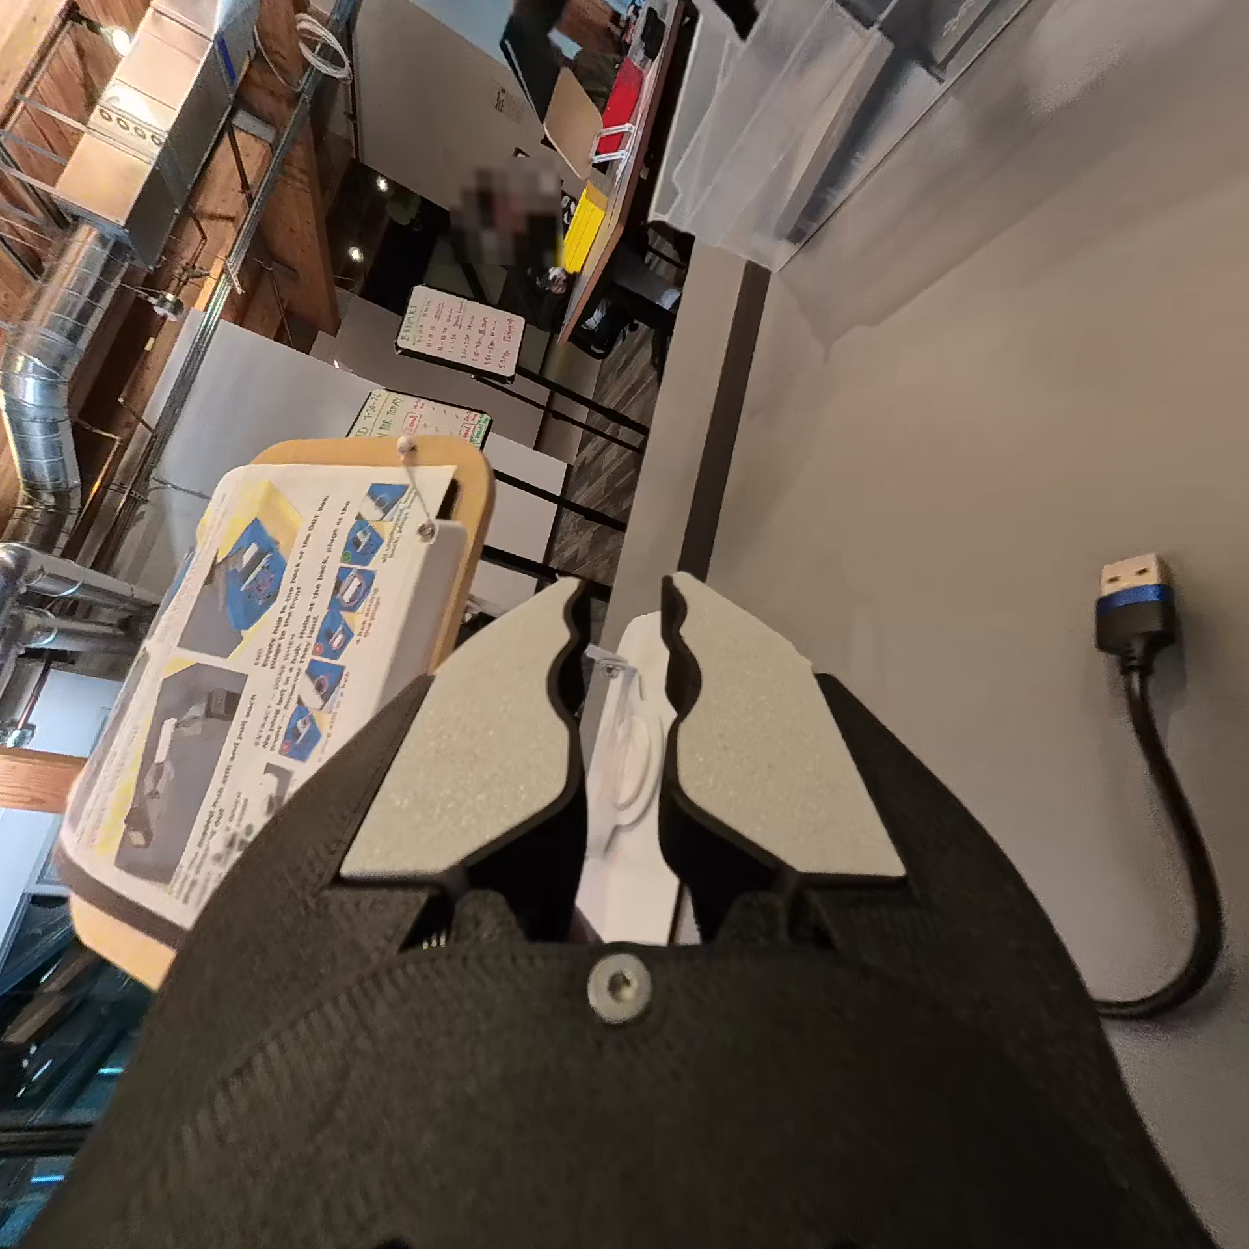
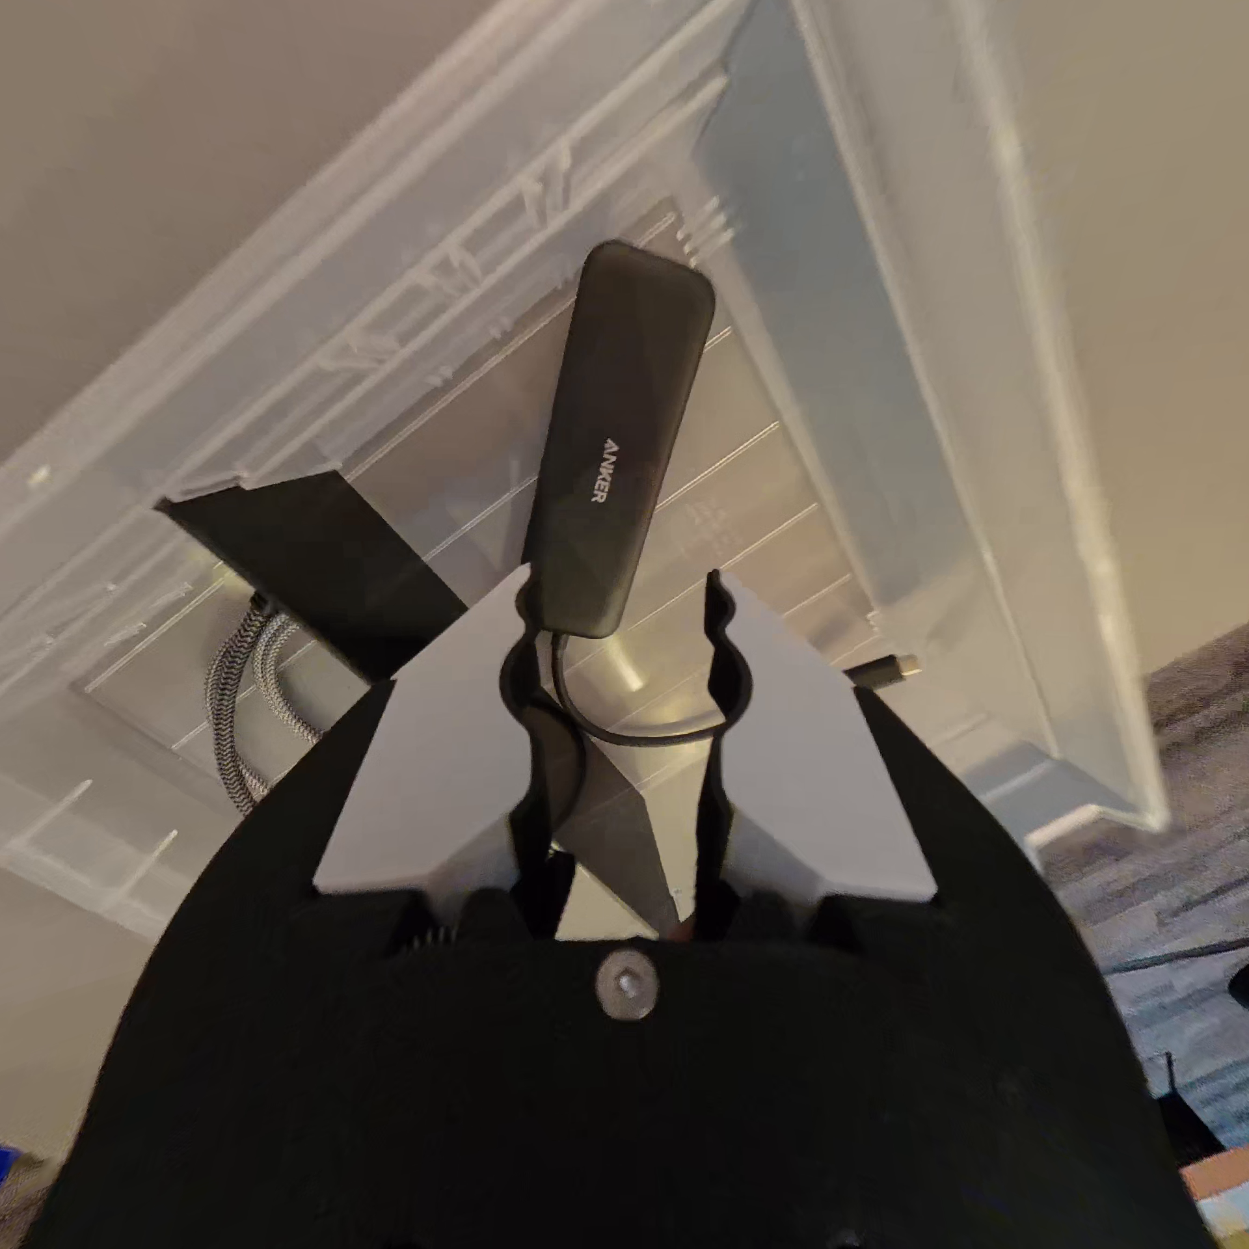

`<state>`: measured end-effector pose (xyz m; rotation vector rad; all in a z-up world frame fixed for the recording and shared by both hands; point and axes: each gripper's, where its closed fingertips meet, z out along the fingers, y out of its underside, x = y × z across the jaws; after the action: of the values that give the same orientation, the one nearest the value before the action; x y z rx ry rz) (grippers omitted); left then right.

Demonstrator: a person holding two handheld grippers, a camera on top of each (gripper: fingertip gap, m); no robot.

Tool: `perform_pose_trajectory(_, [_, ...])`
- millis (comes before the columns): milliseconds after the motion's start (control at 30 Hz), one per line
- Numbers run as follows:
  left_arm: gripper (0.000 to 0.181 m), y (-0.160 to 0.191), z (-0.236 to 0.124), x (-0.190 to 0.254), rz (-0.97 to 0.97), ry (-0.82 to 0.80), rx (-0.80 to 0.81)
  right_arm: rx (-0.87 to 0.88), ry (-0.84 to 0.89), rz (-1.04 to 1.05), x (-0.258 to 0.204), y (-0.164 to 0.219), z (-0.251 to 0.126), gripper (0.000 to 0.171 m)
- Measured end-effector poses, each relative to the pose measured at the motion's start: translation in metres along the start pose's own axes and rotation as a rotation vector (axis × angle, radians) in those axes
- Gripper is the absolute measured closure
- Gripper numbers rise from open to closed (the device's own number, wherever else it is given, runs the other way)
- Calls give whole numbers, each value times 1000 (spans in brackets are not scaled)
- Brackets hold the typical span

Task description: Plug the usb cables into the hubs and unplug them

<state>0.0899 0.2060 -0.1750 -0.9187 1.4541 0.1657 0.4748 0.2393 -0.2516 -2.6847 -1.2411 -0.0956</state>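
Grippers first, one view at a time. In the left wrist view our left gripper point(image 1: 622, 608) shows its two grey foam pads point(image 1: 473, 757) with a narrow gap between them, and we see nothing pinched there. A white flat thing point(image 1: 625, 777) shows through the gap, but it seems to lie beyond the pads; we cannot tell whether it touches them. To the right, on the pale table point(image 1: 946, 473), lies a black USB cable point(image 1: 1179, 831) with its metal plug point(image 1: 1132, 574) pointing away from us, loose and apart from the gripper. It looks parked there within easy reach for a later pick. To the left stands a clipboard with an instruction sheet point(image 1: 270, 649), and far off at the top right we see a clear plastic bin point(image 1: 777, 115).

In the right wrist view our right gripper point(image 2: 622, 584) is spread wide and holds nothing. A dark slim hub point(image 2: 622, 439) lies in the clear bin point(image 2: 946, 405), its near end right at the left fingertip, its thin tail cable point(image 2: 635, 733) curling between the fingers toward a small plug point(image 2: 885, 669) on the right. A black block with a braided cable point(image 2: 250, 689) sits to the left in the same bin. We judge the open jaws are lined up to close on the hub's near end, so it can be lifted out and steadied for plugging.
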Motion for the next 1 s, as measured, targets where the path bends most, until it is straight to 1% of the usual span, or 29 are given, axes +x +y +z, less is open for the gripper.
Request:
perform_pose_trajectory(100, [160, 2, -5, -15, -54, 0, 4, 73, 99, -7, 5, -9, -27, 118])
perform_pose_trajectory(200, [159, 4, -12, -30, -86, 1, 3, 166, 212, -6, 5, -19, -65, 117])
perform_pose_trajectory(300, [158, 9, -18, -41, -97, 24, -33, 237, 348, -40, -8, -28, -108, 117])
perform_pose_trajectory(400, [156, 11, -27, -45, -115, 95, -64, 303, 441, -127, -46, -47, -144, 120])
perform_pose_trajectory(433, [155, 12, -30, -46, -130, 128, -74, 337, 448, -174, -67, -58, -152, 121])
perform_pose_trajectory(500, [156, 12, -36, -55, -140, 125, -91, 413, 438, -290, -116, -88, -161, 126])
perform_pose_trajectory(600, [156, 18, -43, -65, -132, 109, -134, 480, 417, -503, -200, -137, -147, 136])
perform_pose_trajectory(700, [156, 17, -47, -70, -141, 105, -131, 510, 394, -689, -277, -183, -106, 142])
perform_pose_trajectory(733, [157, 16, -48, -71, -140, 97, -124, 496, 417, -741, -294, -195, -90, 139])
perform_pose_trajectory(800, [156, 16, -49, -73, -135, 93, -128, 455, 481, -836, -317, -215, -58, 140])
perform_pose_trajectory(867, [156, 15, -51, -76, -133, 85, -119, 437, 504, -905, -337, -229, -30, 142])
perform_pose_trajectory(933, [156, 12, -53, -79, -137, 82, -107, 411, 548, -949, -345, -238, -10, 142])
perform_pose_trajectory(1000, [156, 9, -55, -80, -139, 81, -95, 387, 591, -986, -347, -244, 6, 146])
